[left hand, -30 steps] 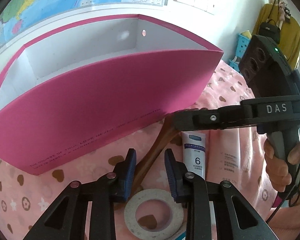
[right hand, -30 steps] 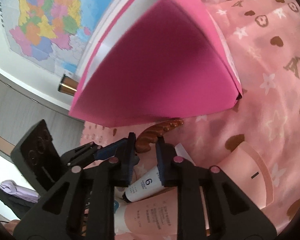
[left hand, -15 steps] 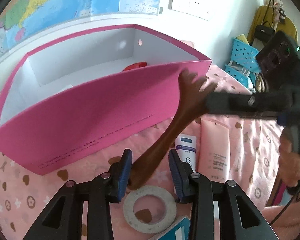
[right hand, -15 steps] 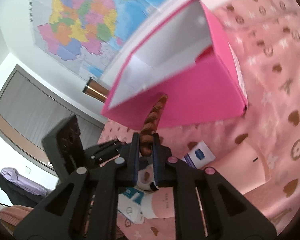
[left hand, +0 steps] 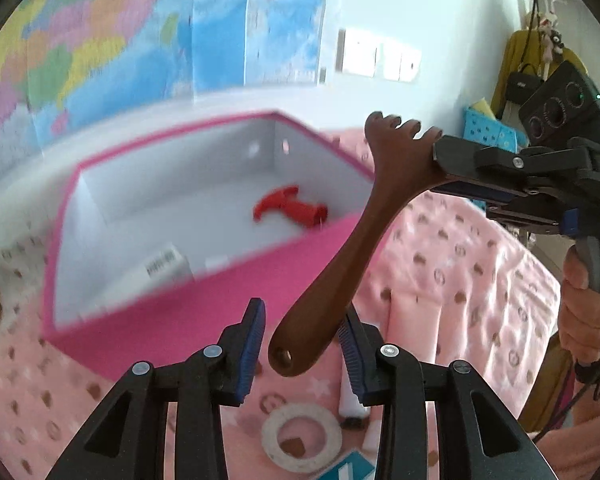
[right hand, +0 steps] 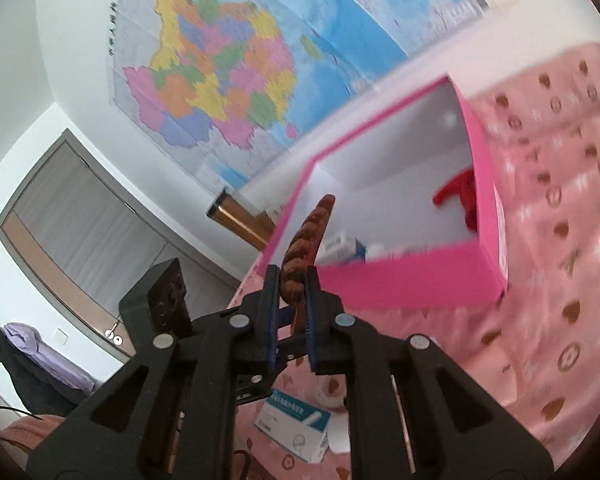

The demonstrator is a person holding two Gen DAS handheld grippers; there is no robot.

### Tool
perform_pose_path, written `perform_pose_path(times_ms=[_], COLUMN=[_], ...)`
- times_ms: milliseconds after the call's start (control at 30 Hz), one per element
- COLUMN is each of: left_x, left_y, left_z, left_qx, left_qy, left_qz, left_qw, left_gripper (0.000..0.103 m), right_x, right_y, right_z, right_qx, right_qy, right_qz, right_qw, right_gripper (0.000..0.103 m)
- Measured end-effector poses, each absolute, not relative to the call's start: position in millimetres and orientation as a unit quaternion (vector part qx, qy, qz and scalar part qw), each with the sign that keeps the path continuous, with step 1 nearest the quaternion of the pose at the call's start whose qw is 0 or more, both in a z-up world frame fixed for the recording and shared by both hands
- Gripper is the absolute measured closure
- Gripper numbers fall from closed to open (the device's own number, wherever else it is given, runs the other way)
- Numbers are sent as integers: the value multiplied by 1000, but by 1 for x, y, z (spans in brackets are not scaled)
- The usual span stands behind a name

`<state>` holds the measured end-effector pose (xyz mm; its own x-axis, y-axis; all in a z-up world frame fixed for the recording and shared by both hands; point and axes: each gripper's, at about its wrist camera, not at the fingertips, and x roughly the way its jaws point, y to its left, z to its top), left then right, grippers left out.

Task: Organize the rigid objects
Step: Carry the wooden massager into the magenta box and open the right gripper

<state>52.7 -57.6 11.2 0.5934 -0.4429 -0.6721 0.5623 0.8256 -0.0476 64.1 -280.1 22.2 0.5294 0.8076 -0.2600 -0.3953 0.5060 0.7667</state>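
The right gripper [right hand: 291,294] clamps the claw end of a brown wooden back scratcher [left hand: 342,256], holding it in the air above the near rim of the pink box [left hand: 204,280], its handle slanting down between the spread, empty fingers of the left gripper [left hand: 302,354]. The box sits open-topped on the pink bedspread [left hand: 460,264], with a red toy hammer [left hand: 290,210] and a small white carton [left hand: 162,268] on its white floor and bare floor between them. A white ring [left hand: 302,438] lies on the bedspread just below the left gripper.

One pink box [left hand: 188,312], one back scratcher [left hand: 364,236], two hand-held grippers [left hand: 302,344] [right hand: 292,300] (one red toy [left hand: 288,210] inside box).
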Motion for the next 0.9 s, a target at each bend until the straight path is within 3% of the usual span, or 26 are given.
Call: perform_pose_path(times_ms=[300,567,667,733,900], left_x=[98,131,129,126,115], left_y=[-70,-77,-75,-72,-60], left_z=[50,30,24,23,26], left_qx=[130,141,141,135,109], left_qy=[316,349,348,346,335], left_qz=[-254,-237,-225,-224,-226], left_qw=[905,896,899,901,908], left_gripper=[66,66,66,66,65], right_x=[100,137,141,138,122], right_y=[-292,-285,-272,-265,-264], right_z=[46,15,10,14,24], right_qx=[352,342,271,221,167], right_qy=[271,329,366,372,355], right_qz=[362,323,280,246,208], right_qw=[820,819,845,867,896], right_gripper=[90,89,85,73,69])
